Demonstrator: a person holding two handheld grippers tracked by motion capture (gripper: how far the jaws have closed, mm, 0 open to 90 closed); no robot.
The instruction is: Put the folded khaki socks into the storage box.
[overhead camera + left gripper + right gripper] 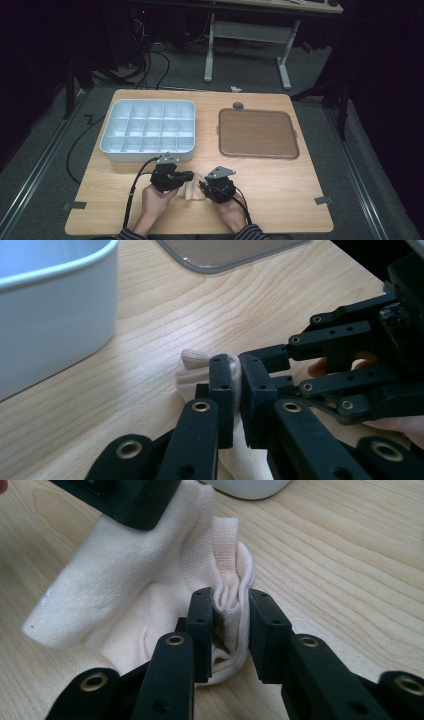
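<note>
A cream sock (192, 191) lies bunched on the wooden table near the front edge, between my two grippers. My left gripper (192, 176) reaches in from the left and is shut on a thin fold of the sock (192, 365), its jaws almost together (237, 365). My right gripper (202, 185) comes in from the right. In the right gripper view its jaws (231, 602) pinch the gathered ribbed cuff of the sock (125, 580), with fabric filling the gap. A black finger (125, 500) of the left gripper presses the sock at the top of that view.
A white box with several compartments (150, 156) stands at the back left, close behind the left gripper. A brown flat tray (257, 132) lies at the back right. A small grey disc (238, 105) sits behind the tray. Bare wood (290, 185) extends right of the hands.
</note>
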